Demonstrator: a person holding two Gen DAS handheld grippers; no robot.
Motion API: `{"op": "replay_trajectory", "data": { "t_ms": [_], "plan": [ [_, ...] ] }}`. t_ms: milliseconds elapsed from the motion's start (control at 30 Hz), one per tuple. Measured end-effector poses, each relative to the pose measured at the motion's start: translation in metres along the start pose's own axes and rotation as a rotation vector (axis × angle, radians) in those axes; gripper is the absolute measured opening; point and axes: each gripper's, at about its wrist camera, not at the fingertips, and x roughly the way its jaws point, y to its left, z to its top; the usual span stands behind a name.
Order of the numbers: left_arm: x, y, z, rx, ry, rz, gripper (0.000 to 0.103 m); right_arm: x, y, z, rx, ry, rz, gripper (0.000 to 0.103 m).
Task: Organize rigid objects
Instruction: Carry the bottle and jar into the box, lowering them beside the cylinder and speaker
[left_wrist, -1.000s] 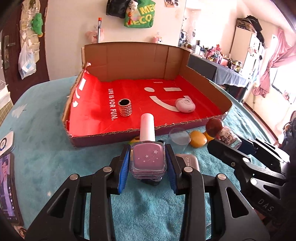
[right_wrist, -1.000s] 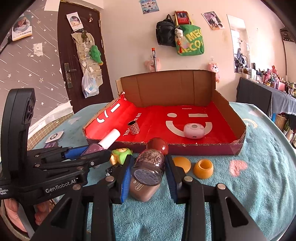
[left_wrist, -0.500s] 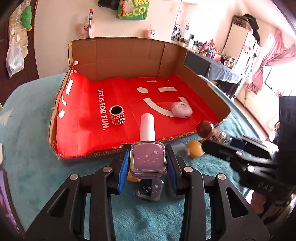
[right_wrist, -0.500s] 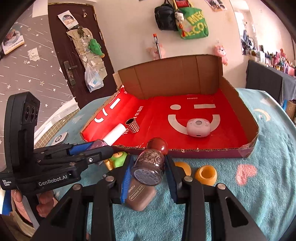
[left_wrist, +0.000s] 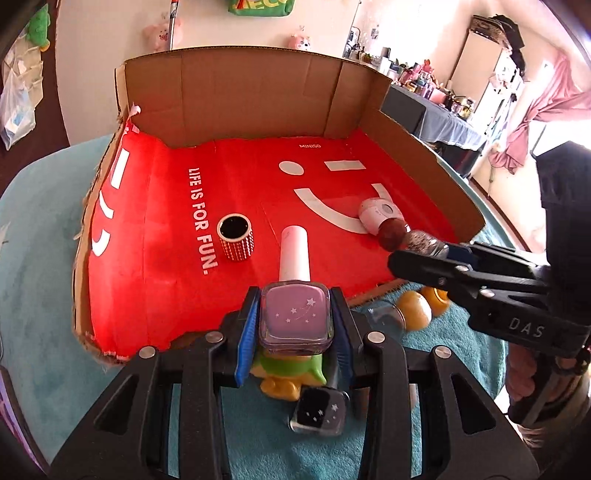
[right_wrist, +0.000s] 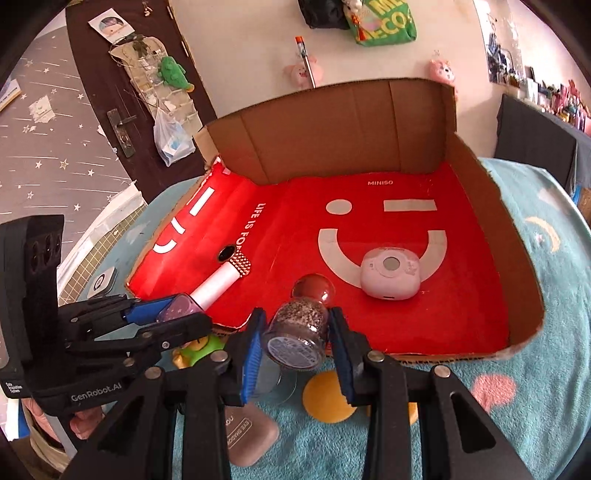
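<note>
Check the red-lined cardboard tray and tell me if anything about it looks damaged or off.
The cardboard tray looks rough: its near front wall is torn down to a ragged, frayed edge, and the left wall is crumpled with torn bits at the back corner. The red lining is creased. Nothing has spilled.

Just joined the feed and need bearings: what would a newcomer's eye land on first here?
The big red-lined cardboard box with its smiley print, holding a studded ring and a pink gadget. In front, the left hand-held gripper clamps a purple nail-polish bottle, and the right hand-held gripper clamps a glitter jar at the box's near edge.
</note>
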Motion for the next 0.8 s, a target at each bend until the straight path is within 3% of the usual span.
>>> {"op": "replay_trajectory", "data": {
  "t_ms": [433, 800],
  "plan": [
    [0.045, 0.017, 0.014, -0.028, 0.079, 0.074, 0.034, 0.039, -0.007, 0.012, 0.018, 0.078, -0.017, 0.037],
    [0.061, 0.019, 0.027, -0.028, 0.044, 0.138, 0.034, 0.058, -0.015, 0.014, -0.008, 0.077, -0.105, 0.037]
  ]
}}
